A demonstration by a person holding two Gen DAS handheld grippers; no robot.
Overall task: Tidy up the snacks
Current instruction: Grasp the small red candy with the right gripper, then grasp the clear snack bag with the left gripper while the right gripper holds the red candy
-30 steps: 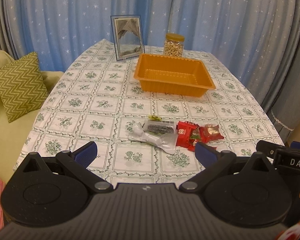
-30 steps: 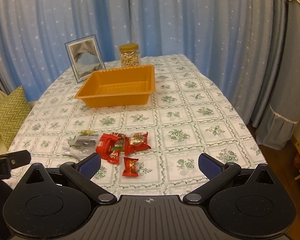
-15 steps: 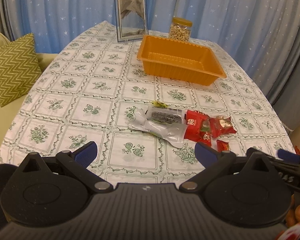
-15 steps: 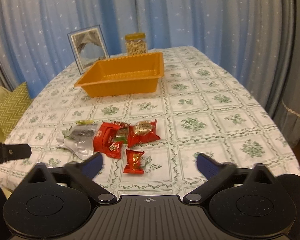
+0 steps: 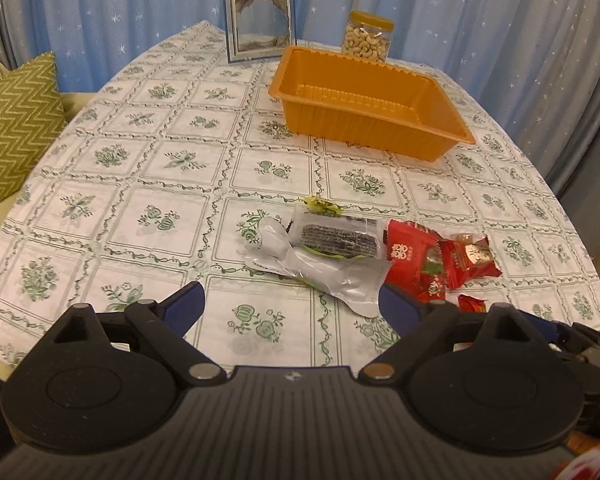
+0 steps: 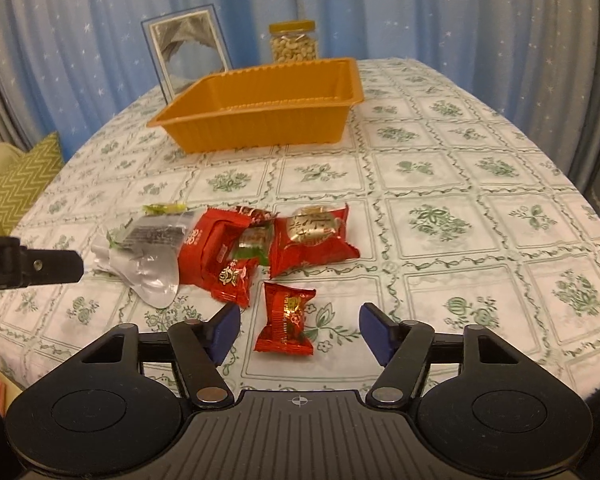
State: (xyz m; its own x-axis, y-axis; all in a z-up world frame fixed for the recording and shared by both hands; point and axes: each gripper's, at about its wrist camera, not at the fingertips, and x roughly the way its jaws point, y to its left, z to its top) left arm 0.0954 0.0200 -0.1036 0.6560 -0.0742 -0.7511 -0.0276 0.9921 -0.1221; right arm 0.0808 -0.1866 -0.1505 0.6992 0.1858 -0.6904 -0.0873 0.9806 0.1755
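On tablecloth (image 6: 440,168), small red packet (image 6: 286,320) lies between right hand-held gripper (image 6: 300,330) jaws, closing, untouched.

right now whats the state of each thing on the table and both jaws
orange tray: empty, upright
nut jar: lid on, upright
picture frame: standing
small red packet: sealed, lying apart from the pile
snack pile: loose on the cloth
left gripper: jaws open, just been closing, nothing between
right gripper: jaws open, just been closing, packet between, untouched

Looking like a home living room: starry blue curtains (image 5: 100,12) hanging behind, floral tablecloth (image 5: 160,168) covering the table, zigzag cushion (image 5: 16,120) sitting on a sofa.
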